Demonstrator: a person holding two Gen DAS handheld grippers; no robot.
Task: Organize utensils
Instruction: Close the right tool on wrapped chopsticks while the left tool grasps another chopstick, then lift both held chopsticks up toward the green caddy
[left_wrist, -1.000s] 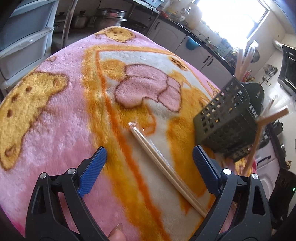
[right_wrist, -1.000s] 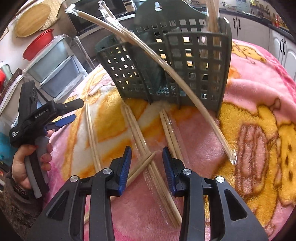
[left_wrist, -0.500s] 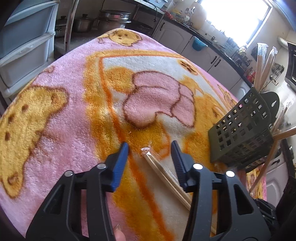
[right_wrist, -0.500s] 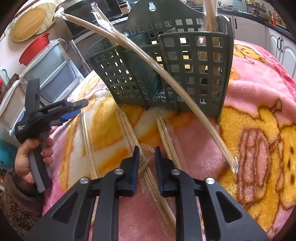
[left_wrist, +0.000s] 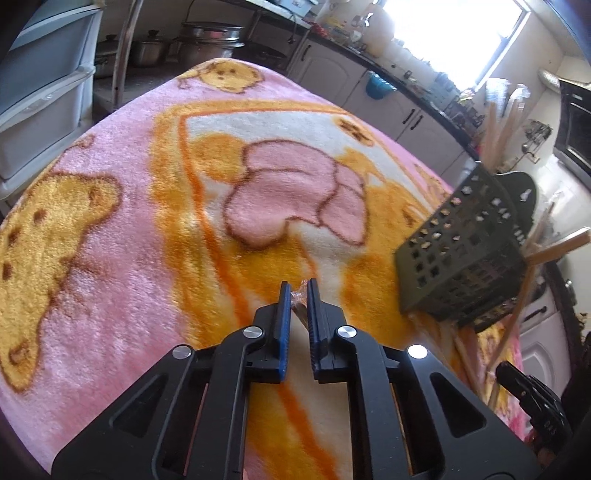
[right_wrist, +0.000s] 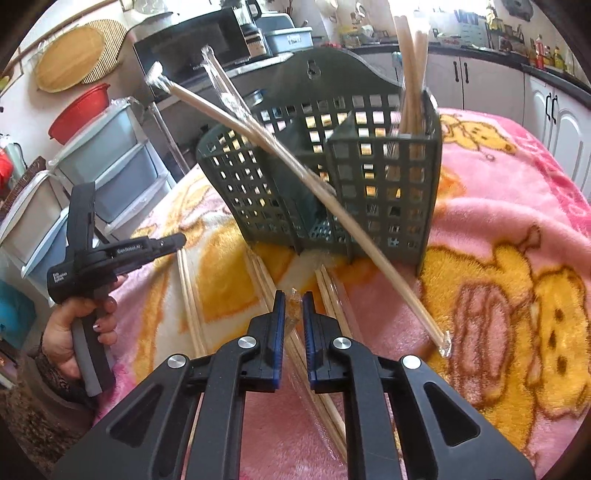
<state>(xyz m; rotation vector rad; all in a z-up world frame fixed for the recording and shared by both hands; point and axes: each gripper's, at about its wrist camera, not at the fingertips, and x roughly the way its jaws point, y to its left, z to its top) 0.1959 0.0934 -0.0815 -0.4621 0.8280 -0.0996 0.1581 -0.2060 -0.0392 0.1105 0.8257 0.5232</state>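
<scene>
Two tongs: left tongs (left_wrist: 296, 291) and right tongs (right_wrist: 293, 301) each pinch wrapped chopsticks (right_wrist: 294, 308); green caddy (right_wrist: 384, 192) at frame centre.

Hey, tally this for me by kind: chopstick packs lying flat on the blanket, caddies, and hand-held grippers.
Chopstick packs lying flat: 4
Green caddy: 1
Hand-held grippers, left and right: 2
Total: 7
</scene>
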